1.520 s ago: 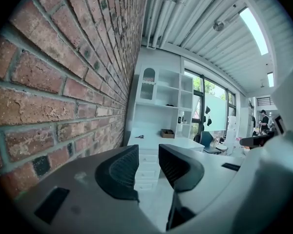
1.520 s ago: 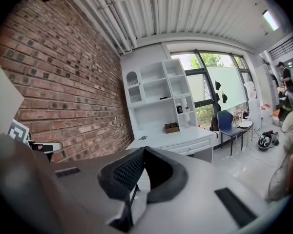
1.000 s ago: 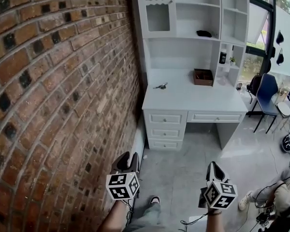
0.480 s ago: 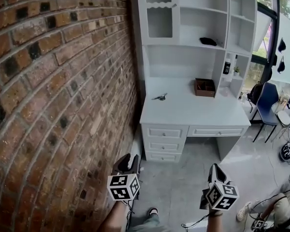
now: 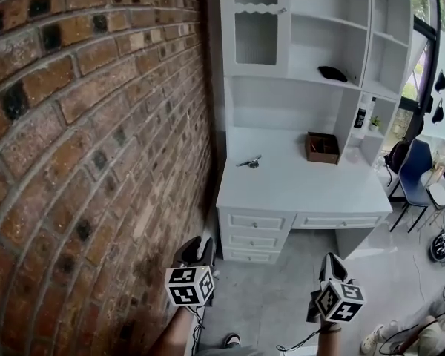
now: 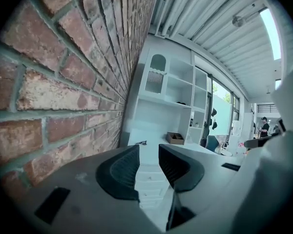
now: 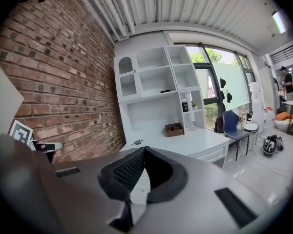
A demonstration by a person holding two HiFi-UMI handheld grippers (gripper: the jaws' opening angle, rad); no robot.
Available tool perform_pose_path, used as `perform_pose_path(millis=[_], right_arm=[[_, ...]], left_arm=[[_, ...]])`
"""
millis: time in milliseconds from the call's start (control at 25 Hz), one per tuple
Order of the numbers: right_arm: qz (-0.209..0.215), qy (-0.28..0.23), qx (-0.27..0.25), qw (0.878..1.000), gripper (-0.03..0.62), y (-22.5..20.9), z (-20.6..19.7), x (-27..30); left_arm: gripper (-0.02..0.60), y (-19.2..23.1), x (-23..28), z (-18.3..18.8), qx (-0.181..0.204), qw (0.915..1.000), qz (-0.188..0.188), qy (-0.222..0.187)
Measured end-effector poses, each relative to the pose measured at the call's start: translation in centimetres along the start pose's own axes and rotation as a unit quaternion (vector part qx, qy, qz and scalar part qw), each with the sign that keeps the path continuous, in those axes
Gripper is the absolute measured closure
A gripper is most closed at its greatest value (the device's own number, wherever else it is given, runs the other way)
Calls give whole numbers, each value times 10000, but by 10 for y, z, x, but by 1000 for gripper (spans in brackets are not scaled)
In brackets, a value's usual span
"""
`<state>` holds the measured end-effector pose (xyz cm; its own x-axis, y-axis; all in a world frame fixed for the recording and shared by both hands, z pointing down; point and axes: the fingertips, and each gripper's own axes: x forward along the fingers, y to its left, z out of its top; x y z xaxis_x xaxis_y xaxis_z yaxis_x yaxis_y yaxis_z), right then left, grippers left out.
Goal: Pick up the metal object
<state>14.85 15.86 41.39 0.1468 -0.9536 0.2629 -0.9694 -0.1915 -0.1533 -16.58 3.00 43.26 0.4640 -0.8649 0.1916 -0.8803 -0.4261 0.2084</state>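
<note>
Currently, the metal object (image 5: 249, 162) is seen lying on the white desk (image 5: 304, 191), close to the left edge of the tabletop and toward its back left corner, with bare surface all around it. A small brown box (image 5: 322, 147) is set near the back right corner, well apart from the metal object. Both grippers are held low over the floor, well short of the front edge of the desk. The left gripper (image 5: 196, 245) is held just beside the brick wall (image 5: 96, 124); in the left gripper view its jaws are spread by a narrow gap, nothing is held between them, and the desk is seen through that gap. The right gripper (image 5: 328, 262) is held to the right of the left one; in the right gripper view its jaws are pressed together at the tips, and nothing is pinched. A blue chair (image 5: 415, 173) is seen past the right edge of the desk.
</note>
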Motion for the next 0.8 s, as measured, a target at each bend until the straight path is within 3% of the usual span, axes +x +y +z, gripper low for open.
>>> perform_pose_path(millis=[320, 800], right_arm=[[-70, 41, -24, 10000, 592, 5, 12, 51], [52, 332, -102, 9994, 592, 11, 6, 100]], left_arm=[[463, 19, 53, 15, 38, 10000, -77, 50], [463, 36, 88, 1, -98, 9996, -34, 270]])
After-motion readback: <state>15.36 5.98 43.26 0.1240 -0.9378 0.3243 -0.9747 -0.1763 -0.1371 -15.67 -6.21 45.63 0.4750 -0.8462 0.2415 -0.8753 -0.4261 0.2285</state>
